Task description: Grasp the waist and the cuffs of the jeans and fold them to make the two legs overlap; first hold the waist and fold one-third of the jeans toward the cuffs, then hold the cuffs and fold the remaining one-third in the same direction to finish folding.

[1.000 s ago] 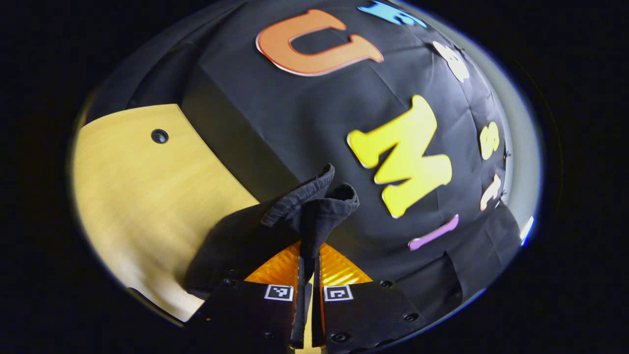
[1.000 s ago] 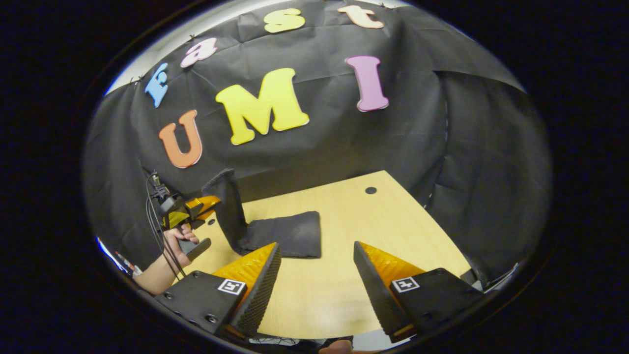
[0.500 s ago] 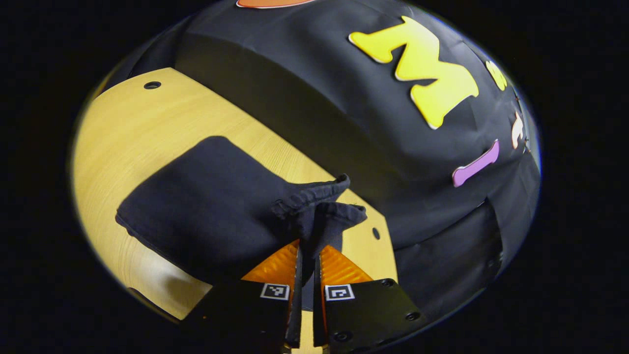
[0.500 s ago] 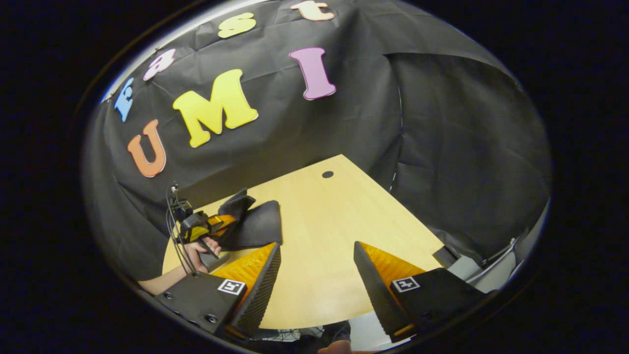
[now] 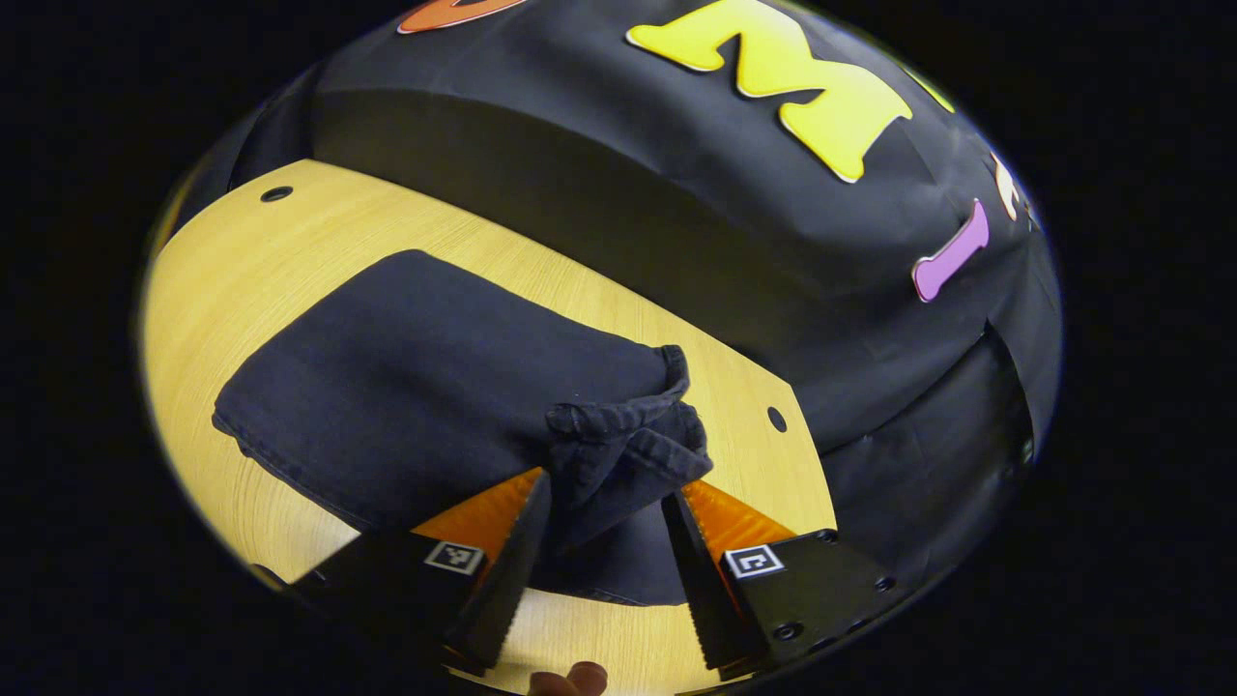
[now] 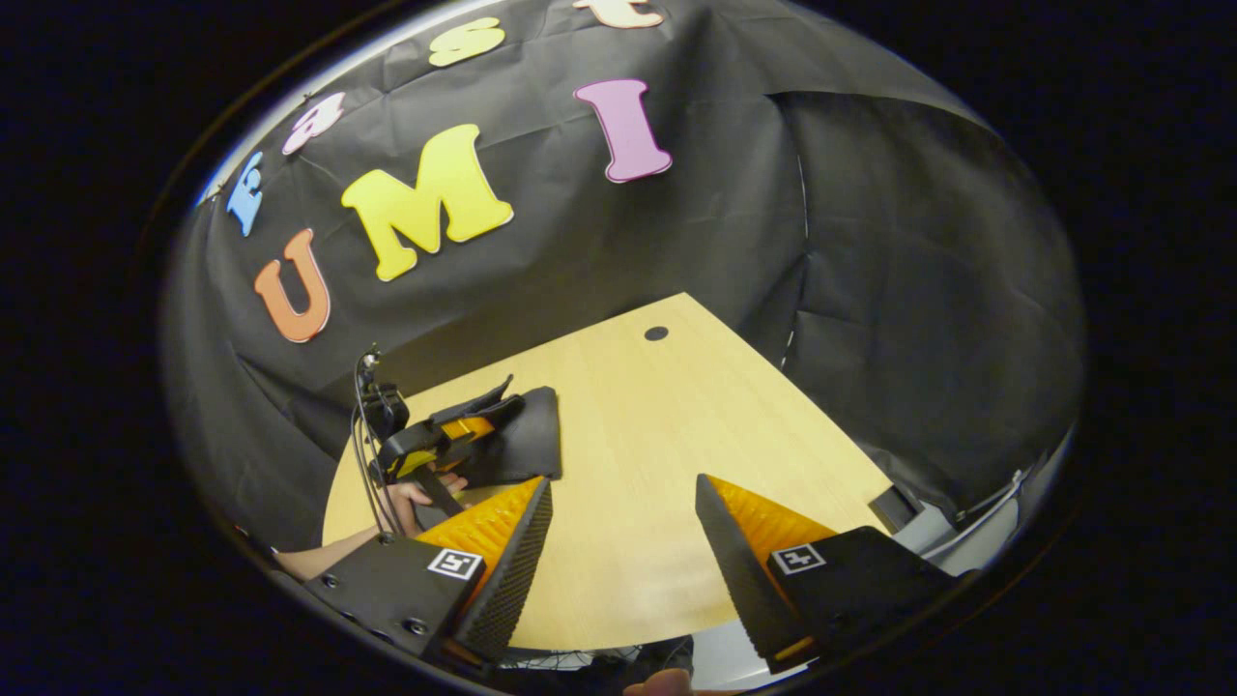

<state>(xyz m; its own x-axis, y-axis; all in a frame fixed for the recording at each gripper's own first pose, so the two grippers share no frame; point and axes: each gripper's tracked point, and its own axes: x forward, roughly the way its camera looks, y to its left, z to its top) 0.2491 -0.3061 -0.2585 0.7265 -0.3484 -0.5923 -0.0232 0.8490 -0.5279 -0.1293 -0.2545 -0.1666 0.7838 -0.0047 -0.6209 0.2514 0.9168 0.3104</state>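
Left tool (image 5: 599, 541) now spread open around the cuffs (image 5: 628, 449), no longer pinched shut on them as half a second ago; cuffs dropped from the raised hold and lying bunched on top of the folded jeans (image 5: 425, 387), between the fingers, contact with either finger not clear. Jeans now a flat dark bundle on the desk (image 5: 242, 251), near its back edge, all folds laid down. Seen from the right gripper view as well: left tool (image 6: 435, 447) low over the jeans (image 6: 527, 445), a hand (image 6: 416, 493) on its grip, closer to the desk than before. Right tool (image 6: 623, 541) open and holding nothing, hovering over bare desk (image 6: 657, 425) well apart from the jeans, much as in the earlier frames.
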